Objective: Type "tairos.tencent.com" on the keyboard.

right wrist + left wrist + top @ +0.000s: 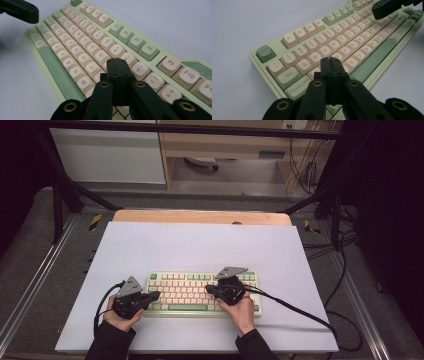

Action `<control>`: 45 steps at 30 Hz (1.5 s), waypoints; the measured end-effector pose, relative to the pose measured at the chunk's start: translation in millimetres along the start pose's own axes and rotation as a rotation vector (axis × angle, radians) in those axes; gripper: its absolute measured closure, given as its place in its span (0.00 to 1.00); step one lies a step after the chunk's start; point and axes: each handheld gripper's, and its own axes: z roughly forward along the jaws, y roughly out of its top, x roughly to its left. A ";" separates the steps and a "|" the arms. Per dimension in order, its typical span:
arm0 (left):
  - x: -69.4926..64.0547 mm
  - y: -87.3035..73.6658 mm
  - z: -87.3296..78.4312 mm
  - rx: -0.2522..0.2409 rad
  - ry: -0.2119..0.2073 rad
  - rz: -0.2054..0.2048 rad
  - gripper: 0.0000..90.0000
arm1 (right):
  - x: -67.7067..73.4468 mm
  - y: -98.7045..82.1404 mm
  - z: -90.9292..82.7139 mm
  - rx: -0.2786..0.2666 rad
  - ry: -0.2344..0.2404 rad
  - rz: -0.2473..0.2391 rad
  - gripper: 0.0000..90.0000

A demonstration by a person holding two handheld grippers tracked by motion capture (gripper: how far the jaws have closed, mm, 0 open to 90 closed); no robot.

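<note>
High view: both hands low on the worktop (150,245); left gripper (154,295) and right gripper (210,289) point inward over the keyboard (200,292).
Left gripper view: left gripper (330,59), jaws pressed together, empty, over keys beside Caps Lock.
Right gripper view: right gripper (117,60) likewise closed, empty, keys beneath.

Laboratory recording station: black metal frame (60,195) around a white-topped table (200,245), loose black cables (345,285) on grey carpeted floor (30,265).
</note>
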 end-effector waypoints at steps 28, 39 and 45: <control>-0.3 0.1 0.0 -0.002 -0.002 0.003 1.00 | 18.8 2.7 -10.0 -0.014 0.058 -0.035 1.00; -0.6 0.1 0.3 -0.001 -0.003 0.005 1.00 | 22.9 -0.4 -1.7 0.001 0.074 -0.029 1.00; -0.7 0.2 0.3 -0.001 -0.003 0.005 1.00 | 26.0 -1.9 4.6 0.015 0.080 -0.034 1.00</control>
